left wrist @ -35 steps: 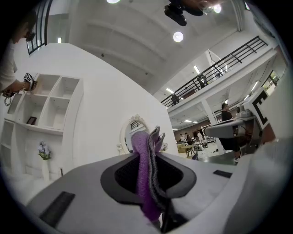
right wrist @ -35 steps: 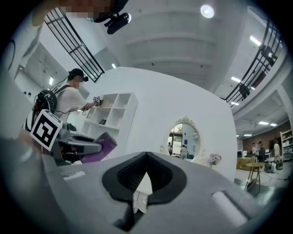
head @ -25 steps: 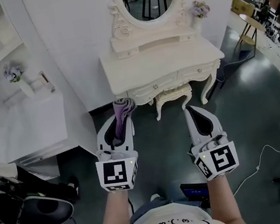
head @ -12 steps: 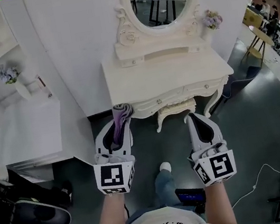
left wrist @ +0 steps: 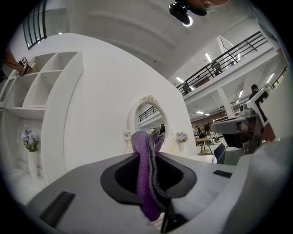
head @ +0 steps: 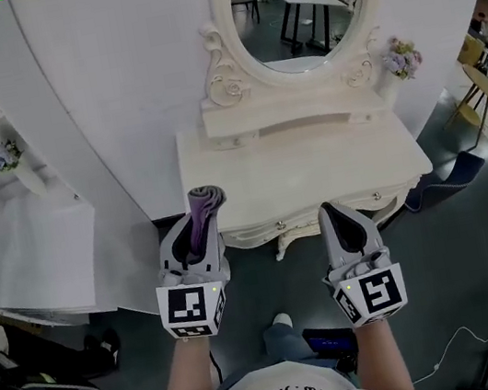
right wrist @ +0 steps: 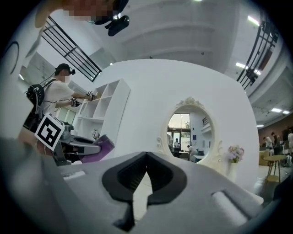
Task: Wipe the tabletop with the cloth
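One dressing table (head: 303, 156): cream, with a bare flat top under an oval mirror (head: 296, 3). Both grippers hang at its front edge, and neither presses on the top.
Left gripper (head: 196, 229): at the table's front left corner. Its jaws are clamped together on the cloth, which fills the slot between the pads and sticks out past the tips.
Right gripper (head: 336, 210): just off the middle of the table's front edge. Its jaws are closed until the tips meet, with nothing between them; only a pale slit shows below the tips.
Cloth (head: 204, 196): purple and grey, folded into a narrow upright wad. Its free end shows over the table's front left corner, and I cannot tell whether it touches the top.
Handling: it looks soft, light and limp, with a nap that should grip, not slip. Nothing about it seems fragile. It will probably bunch and drag under a sideways push.
Hold: best taken deep in the pads across the fold, as it is now, with enough loose end left to flatten against the tabletop.
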`<state>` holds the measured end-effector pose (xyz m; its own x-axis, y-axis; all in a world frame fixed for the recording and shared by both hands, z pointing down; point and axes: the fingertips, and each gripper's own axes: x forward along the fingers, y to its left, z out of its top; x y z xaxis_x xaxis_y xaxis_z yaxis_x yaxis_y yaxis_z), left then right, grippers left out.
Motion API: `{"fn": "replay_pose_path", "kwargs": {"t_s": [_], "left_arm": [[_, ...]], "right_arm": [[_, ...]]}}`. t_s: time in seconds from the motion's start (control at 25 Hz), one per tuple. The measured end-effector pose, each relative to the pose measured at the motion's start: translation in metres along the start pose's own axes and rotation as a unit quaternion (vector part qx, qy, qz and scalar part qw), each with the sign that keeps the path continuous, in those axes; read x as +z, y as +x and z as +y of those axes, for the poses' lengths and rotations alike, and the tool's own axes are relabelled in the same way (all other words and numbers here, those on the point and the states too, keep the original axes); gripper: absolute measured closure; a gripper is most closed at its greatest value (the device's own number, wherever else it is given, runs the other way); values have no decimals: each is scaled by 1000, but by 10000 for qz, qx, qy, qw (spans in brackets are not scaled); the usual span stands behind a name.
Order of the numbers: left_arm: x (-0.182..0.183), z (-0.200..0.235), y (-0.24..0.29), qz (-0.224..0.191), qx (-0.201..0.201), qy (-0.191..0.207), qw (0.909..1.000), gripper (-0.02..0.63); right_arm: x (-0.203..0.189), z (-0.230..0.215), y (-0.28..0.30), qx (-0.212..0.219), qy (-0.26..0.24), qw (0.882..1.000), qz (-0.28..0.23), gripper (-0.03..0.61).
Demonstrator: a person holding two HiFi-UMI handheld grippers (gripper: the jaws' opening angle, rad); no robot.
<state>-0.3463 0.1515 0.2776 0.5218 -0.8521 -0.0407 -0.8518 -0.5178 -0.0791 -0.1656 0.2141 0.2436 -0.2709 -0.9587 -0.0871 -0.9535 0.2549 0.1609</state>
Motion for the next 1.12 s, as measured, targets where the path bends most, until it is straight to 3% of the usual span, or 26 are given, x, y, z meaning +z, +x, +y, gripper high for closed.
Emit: {"fn": "replay_pose_path", "kwargs": {"t_s": [0.28,0.6,0.88,1.12], "left_arm": [[-10,23,65,71,454,-65,9989,532],[-39,70,106,315,819,-201,9959,532],[-54,140,171,287,965,-411,9941,532],[-79,179,242,469,856,-1012,9901,532]], "right_arm": [[-23,-53,71,338,34,9994,93,580],[-53,-64,139,632,140,9975,288,580],[-71,-78,211,569,186,9974,407,580],[-93,-79,278,606,239,9960,611,580]]}}
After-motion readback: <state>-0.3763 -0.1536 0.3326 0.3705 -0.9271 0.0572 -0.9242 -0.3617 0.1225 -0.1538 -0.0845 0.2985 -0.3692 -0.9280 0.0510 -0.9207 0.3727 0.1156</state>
